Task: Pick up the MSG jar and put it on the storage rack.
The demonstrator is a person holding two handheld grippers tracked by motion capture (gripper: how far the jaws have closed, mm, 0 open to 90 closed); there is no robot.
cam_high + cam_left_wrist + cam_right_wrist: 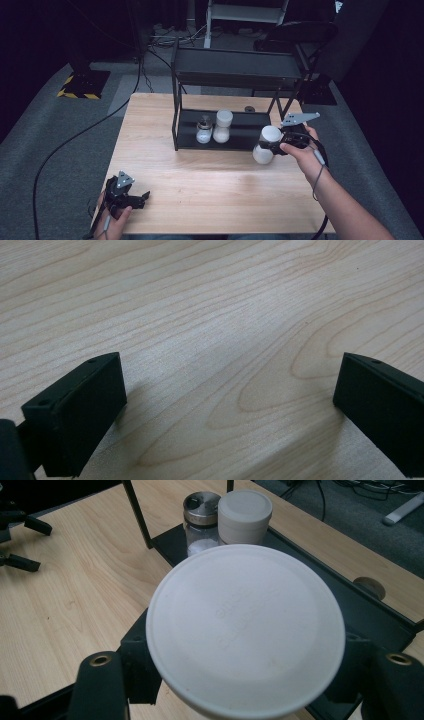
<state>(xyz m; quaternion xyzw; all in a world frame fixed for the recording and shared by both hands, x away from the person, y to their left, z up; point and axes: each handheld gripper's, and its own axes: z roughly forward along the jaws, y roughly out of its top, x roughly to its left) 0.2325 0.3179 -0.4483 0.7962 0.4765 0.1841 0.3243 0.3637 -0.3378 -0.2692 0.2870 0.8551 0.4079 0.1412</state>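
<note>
While the left gripper rests low at the near left corner of the tabletop, its jaws stand wide apart with nothing between them; the left gripper view shows bare wood grain between the two black jaws. A hand holds it from below, and its cable trails off the near edge.

Farther in and to the right, the right gripper is clamped on a white-lidded jar, its jaws closed as far as they go against the jar just under the lid. In the right gripper view the round white lid sits between the two jaws, seen from above. The jar is off the tabletop, just in front of the right end of the rack's lower shelf. The right hand grips the tool from behind, with the grey three-cornered plate on top.

Beyond the jar, on that lower shelf of the black rack, stand a small shaker with a metal top and a second white-lidded jar, just beside each other. A small dark round object lies on the tabletop behind the rack.
</note>
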